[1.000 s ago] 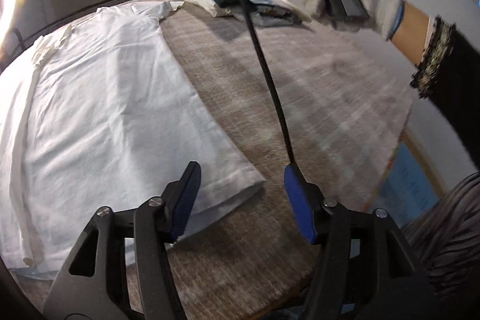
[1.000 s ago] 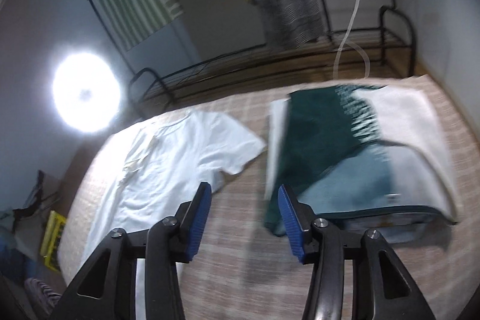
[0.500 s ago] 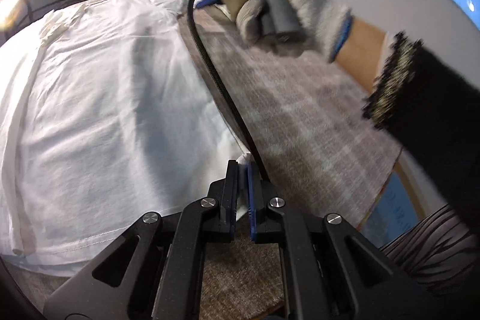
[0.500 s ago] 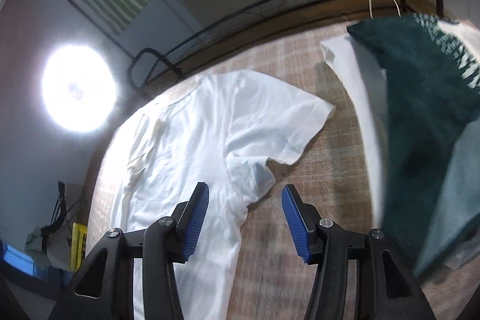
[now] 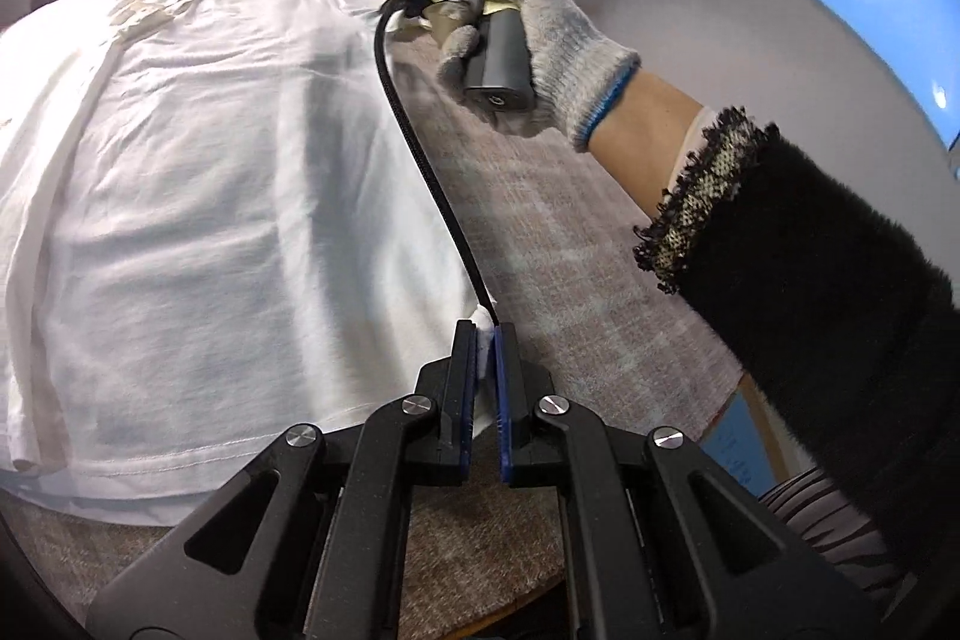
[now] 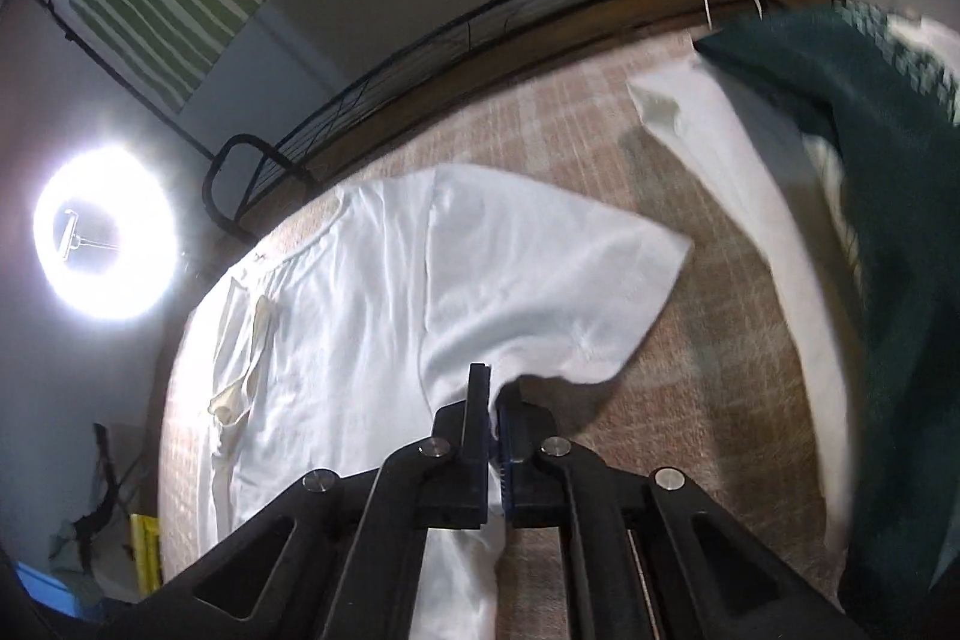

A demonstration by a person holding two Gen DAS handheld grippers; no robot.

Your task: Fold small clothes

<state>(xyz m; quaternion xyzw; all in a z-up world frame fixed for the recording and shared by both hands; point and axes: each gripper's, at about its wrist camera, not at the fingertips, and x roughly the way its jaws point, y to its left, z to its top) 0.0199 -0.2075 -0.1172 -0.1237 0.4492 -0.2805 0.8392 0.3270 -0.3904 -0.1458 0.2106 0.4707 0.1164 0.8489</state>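
A white T-shirt [image 5: 210,196] lies spread flat on the woven table cloth [image 5: 576,280]. My left gripper [image 5: 485,334] is shut on the shirt's bottom right hem corner; white cloth shows between the blue pads. In the right wrist view the same white T-shirt [image 6: 372,292] fills the middle. My right gripper [image 6: 495,400] is shut on its side edge at the armpit, just below the short sleeve [image 6: 576,268]. A gloved hand [image 5: 540,40] holds the right gripper's handle at the far side of the shirt in the left wrist view.
A stack of folded clothes, dark green [image 6: 882,148] over white [image 6: 750,172], lies to the right of the shirt. A black cable [image 5: 420,148] runs from the far handle to my left gripper. A metal rack [image 6: 360,112] and a bright ring lamp [image 6: 105,244] stand beyond the table.
Both grippers went from open to shut on the shirt: the left on the hem corner first, then the right at the armpit. The right gripper swung left, away from the folded stack, and came down.
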